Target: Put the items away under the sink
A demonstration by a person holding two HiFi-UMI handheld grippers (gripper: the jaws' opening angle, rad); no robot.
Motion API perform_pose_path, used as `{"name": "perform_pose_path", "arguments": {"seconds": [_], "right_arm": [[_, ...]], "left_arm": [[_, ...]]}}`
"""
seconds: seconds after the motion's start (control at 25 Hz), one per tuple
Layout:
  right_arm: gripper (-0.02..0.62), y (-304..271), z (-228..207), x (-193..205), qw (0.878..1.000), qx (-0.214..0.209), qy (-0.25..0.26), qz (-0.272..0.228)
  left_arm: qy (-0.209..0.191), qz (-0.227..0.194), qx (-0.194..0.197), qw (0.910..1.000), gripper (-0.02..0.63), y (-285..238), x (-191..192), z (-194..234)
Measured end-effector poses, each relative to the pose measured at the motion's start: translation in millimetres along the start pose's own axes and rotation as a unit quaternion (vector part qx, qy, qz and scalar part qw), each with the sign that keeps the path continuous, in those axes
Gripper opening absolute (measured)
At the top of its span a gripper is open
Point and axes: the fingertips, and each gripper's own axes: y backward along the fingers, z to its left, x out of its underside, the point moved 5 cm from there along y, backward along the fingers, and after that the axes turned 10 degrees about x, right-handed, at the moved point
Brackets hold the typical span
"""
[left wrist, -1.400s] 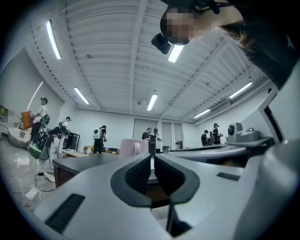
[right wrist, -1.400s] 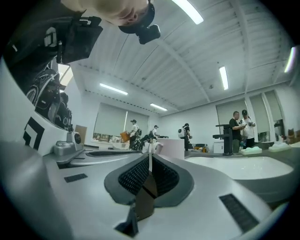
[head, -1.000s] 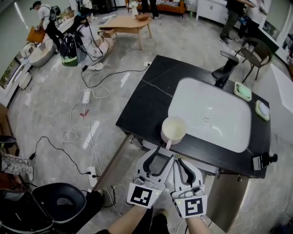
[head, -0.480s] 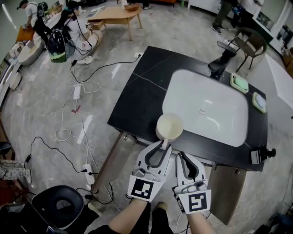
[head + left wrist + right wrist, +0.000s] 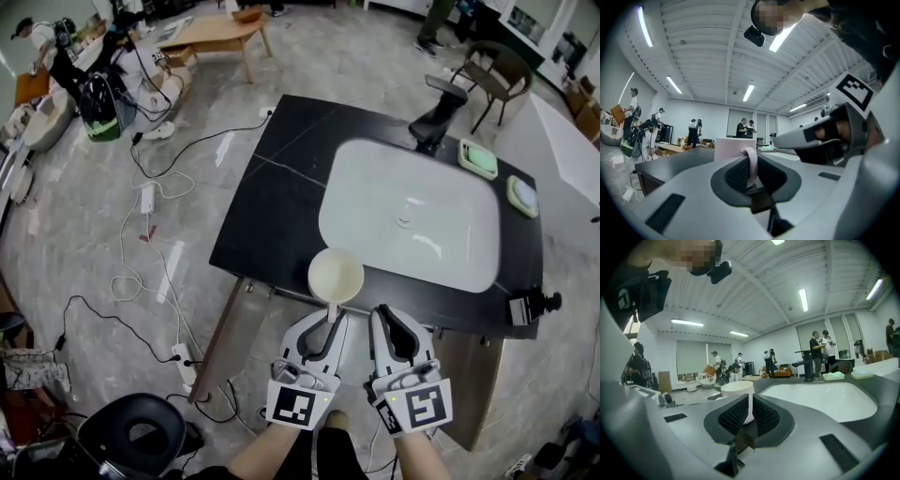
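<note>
At the counter point(image 5: 281, 206) edge, left gripper point(image 5: 330, 323) has closed, apparently gripping cup point(image 5: 336, 277).

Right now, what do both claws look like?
Left claw and right claw: light grey plastic shells, curved jaws lined with black ribbed pads, each carrying a cube with a black-and-white square marker. No cables or sleeves visible.

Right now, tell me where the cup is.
In the head view the cup stands on the front edge of the black counter, at the white sink's near-left corner. Its handle is between the jaws of the left gripper, which have just been closing.
</note>
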Motion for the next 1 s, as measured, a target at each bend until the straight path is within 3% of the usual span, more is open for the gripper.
{"name": "perform_pose_path", "arguments": {"seconds": [0.16, 0.32, 0.36, 0.44, 0.48, 0.64, 0.84, 1.0], "right_arm": [[0.044, -5, 5, -15, 0.999, -0.017, -0.035, -0.002], [0.047, -13, 14, -23, 0.999, -0.029, -0.039, 0.012], [0.066, -17, 16, -23, 0.998, -0.033, -0.038, 0.021], [0.165, -25, 20, -19, 0.997, -0.043, -0.041, 0.048], [0.166, -28, 22, -17, 0.996, -0.046, -0.041, 0.063], [0.166, -34, 29, -15, 0.994, -0.046, -0.018, 0.099], [0.164, -40, 34, -20, 0.990, -0.037, 0.055, 0.126], [0.163, -47, 37, -13, 0.987, -0.044, 0.044, 0.149]], "left_arm": [[0.016, 0.000, 0.010, 0.9998, 0.038, 6, 1, -14], [0.019, -0.007, 0.019, 0.9996, 0.035, 7, 0, -23], [0.017, -0.007, 0.021, 0.9996, 0.035, 7, 1, -25], [0.008, -0.005, 0.027, 0.9996, 0.032, 8, 2, -30], [0.002, -0.003, 0.030, 0.9995, 0.031, 8, 2, -32], [-0.006, 0.006, 0.040, 0.9992, 0.029, 9, 2, -36], [-0.024, 0.011, 0.054, 0.9982, 0.028, 9, 3, -35], [-0.033, 0.019, 0.069, 0.9969, 0.026, 10, 10, -40]]}}
